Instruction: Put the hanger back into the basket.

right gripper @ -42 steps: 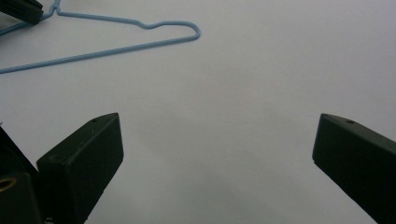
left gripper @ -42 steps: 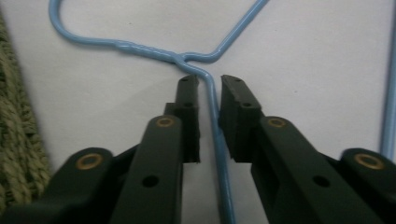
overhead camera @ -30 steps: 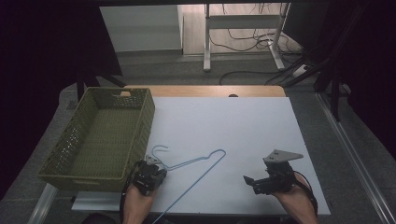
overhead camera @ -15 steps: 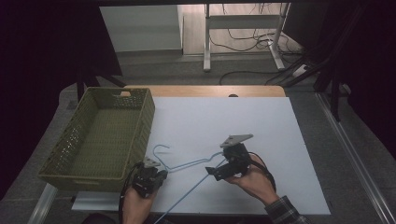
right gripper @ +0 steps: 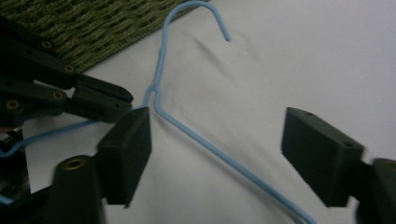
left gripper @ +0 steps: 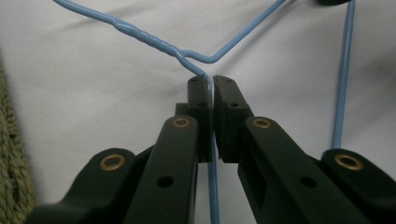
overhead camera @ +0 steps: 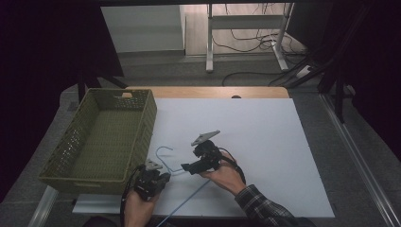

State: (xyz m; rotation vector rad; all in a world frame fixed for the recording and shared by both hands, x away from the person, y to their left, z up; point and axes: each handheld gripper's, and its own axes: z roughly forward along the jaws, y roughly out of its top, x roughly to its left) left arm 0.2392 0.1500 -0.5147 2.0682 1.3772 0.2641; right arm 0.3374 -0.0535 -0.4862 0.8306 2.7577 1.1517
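Observation:
A light blue wire hanger point(overhead camera: 164, 147) lies on the white table top point(overhead camera: 265, 142), its hook toward the basket. My left gripper point(overhead camera: 163, 176) is at the front, shut on the hanger's wire point(left gripper: 211, 154) just below the twisted neck point(left gripper: 149, 39). My right gripper point(overhead camera: 186, 167) is beside it, pointing left. In the right gripper view its jaws stand wide open point(right gripper: 219, 128) astride the hanger's sloping shoulder wire point(right gripper: 205, 142), with neither pad touching. The left gripper's black fingers point(right gripper: 100, 100) are close by at the left.
An olive green woven basket point(overhead camera: 71, 142) stands empty at the table's left side, right by the hanger's hook; its weave point(right gripper: 93, 23) is also seen in the right gripper view. Beyond the far edge are a desk frame point(overhead camera: 246, 28) and floor cables.
The right gripper has travelled left from the table's front right to the hanger and now straddles its shoulder wire. The left gripper has stayed put, holding the wire.

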